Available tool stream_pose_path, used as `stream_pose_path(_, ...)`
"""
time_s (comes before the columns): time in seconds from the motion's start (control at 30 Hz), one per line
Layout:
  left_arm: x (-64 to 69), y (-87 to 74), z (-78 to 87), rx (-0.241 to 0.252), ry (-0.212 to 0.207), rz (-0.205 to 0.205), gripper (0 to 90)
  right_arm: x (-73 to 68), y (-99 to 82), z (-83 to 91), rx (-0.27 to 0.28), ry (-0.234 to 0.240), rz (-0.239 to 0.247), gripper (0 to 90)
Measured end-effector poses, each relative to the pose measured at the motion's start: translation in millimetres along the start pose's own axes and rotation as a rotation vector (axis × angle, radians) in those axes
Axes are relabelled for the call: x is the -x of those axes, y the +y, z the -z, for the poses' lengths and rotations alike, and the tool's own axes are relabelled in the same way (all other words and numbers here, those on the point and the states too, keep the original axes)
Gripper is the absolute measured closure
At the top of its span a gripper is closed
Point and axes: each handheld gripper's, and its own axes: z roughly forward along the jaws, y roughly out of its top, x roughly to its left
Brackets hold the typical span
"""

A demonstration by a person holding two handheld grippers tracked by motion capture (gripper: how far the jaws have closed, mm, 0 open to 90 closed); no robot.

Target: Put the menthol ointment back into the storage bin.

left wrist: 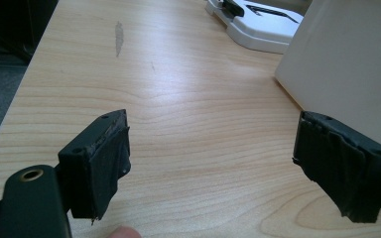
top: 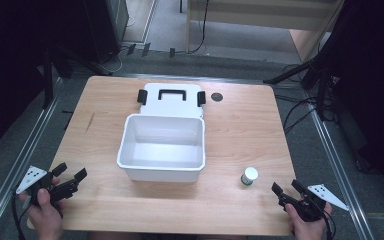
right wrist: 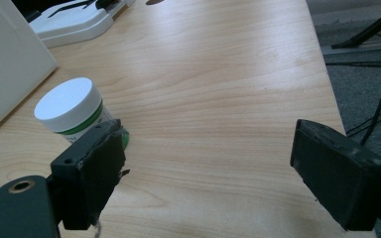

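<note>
Small white-capped jar (top: 249, 176) stands upright on the table (top: 240, 125) near right, just right of the open white bin (top: 162, 148); likely step is putting it in, so the right gripper (top: 286, 190), jaws spread and empty, should swing left to straddle it and pinch low on the body, below what looks like a green label. Left gripper (top: 70, 176) also spread, empty, near left. Bare wood all round the jar, near edge close; lid (top: 171, 97) lies flat behind bin

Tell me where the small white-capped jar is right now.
In the high view the jar stands on the table just right of the white bin, ahead of the right gripper.
</note>
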Motion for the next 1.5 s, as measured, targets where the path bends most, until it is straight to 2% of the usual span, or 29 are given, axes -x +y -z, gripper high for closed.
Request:
stream_pose_path(0.23, 0.7, -0.2, 0.3, 0.004, -0.007, -0.007, 15.1, -1.3, 0.7, -1.9, -0.020, -0.002, 0.013, 14.2)
stream_pose_path(0.3, 0.6, -0.3, 0.5, 0.005, -0.009, -0.007, 15.1, -2.0, 2.0, -3.5, -0.032, -0.025, 0.029, 16.1)
stream_pose_path(0.37, 1.0, -0.2, 0.0, 0.002, -0.006, -0.009, 15.1, -2.8, 2.7, -4.8, -0.047, -0.028, 0.036, 16.1)
stream_pose_path(0.47, 1.3, 0.1, -0.2, -0.007, -0.004, -0.023, 15.1, -9.6, 4.3, -9.1, -0.108, -0.035, 0.096, 16.5)
stream_pose_path(0.53, 1.1, 0.0, -0.4, 0.001, -0.004, -0.011, 15.1, -13.7, 5.0, -10.7, -0.150, -0.045, 0.133, 16.5)
stream_pose_path(0.57, 1.1, 0.0, -0.4, 0.001, -0.004, -0.011, 15.1, -13.7, 5.0, -10.7, -0.150, -0.045, 0.133, 16.5)
stream_pose_path(0.6, 0.7, -0.1, 0.1, 0.004, -0.009, -0.009, 15.1, -16.4, 7.2, -12.2, -0.194, -0.059, 0.154, 16.5)
stream_pose_path(0.77, 0.3, -0.3, 0.6, 0.011, -0.008, -0.010, 15.1, -22.5, 15.5, -14.6, -0.279, -0.064, 0.185, 16.5)
stream_pose_path(0.8, 0.7, -0.1, 0.2, 0.012, -0.001, -0.011, 15.1, -27.6, 19.7, -15.6, -0.333, -0.060, 0.209, 16.6)
stream_pose_path(0.87, 0.8, 0.1, -0.3, 0.014, 0.002, -0.008, 15.1, -30.5, 21.4, -16.1, -0.353, -0.057, 0.224, 17.2)
stream_pose_path(0.9, 0.6, -0.1, 0.1, 0.018, 0.000, -0.005, 15.1, -36.7, 24.5, -18.0, -0.402, -0.055, 0.258, 17.6)
stream_pose_path(1.0, 0.0, -0.2, 0.3, 0.018, 0.001, -0.001, 15.1, -45.9, 29.7, -22.5, -0.483, -0.062, 0.304, 17.5)
stream_pose_path(1.17, -1.0, 0.1, 0.3, 0.013, 0.000, 0.007, 15.1, -55.1, 39.6, -28.8, -0.563, -0.061, 0.332, 17.4)
stream_pose_path(1.2, -1.4, 0.2, 0.1, 0.014, 0.003, 0.012, 15.1, -58.9, 44.9, -32.1, -0.609, -0.059, 0.345, 17.2)
stream_pose_path(1.23, -1.4, 0.2, 0.1, 0.014, 0.003, 0.012, 15.1, -58.9, 44.9, -32.1, -0.609, -0.059, 0.345, 17.2)
stream_pose_path(1.27, -1.9, 0.5, -0.1, 0.010, 0.005, 0.011, 15.1, -62.4, 50.0, -34.8, -0.656, -0.054, 0.358, 17.0)
stream_pose_path(1.3, -1.9, 0.5, -0.1, 0.010, 0.005, 0.011, 15.1, -62.4, 50.0, -34.8, -0.656, -0.054, 0.358, 17.0)
stream_pose_path(1.33, -2.1, 0.6, -0.4, 0.009, 0.008, 0.013, 15.1, -64.0, 52.0, -36.4, -0.675, -0.053, 0.371, 17.3)
stream_pose_path(1.37, -2.2, 0.7, -0.5, 0.008, 0.009, 0.014, 15.1, -66.8, 54.3, -39.8, -0.715, -0.056, 0.409, 18.6)
stream_pose_path(1.43, -2.4, 0.7, -0.5, 0.008, 0.007, 0.018, 15.1, -68.8, 54.8, -43.0, -0.743, -0.046, 0.442, 19.0)
stream_pose_path(1.5, -2.6, 0.8, -0.8, 0.005, 0.009, 0.021, 15.1, -70.6, 56.4, -46.0, -0.784, -0.041, 0.442, 22.2)
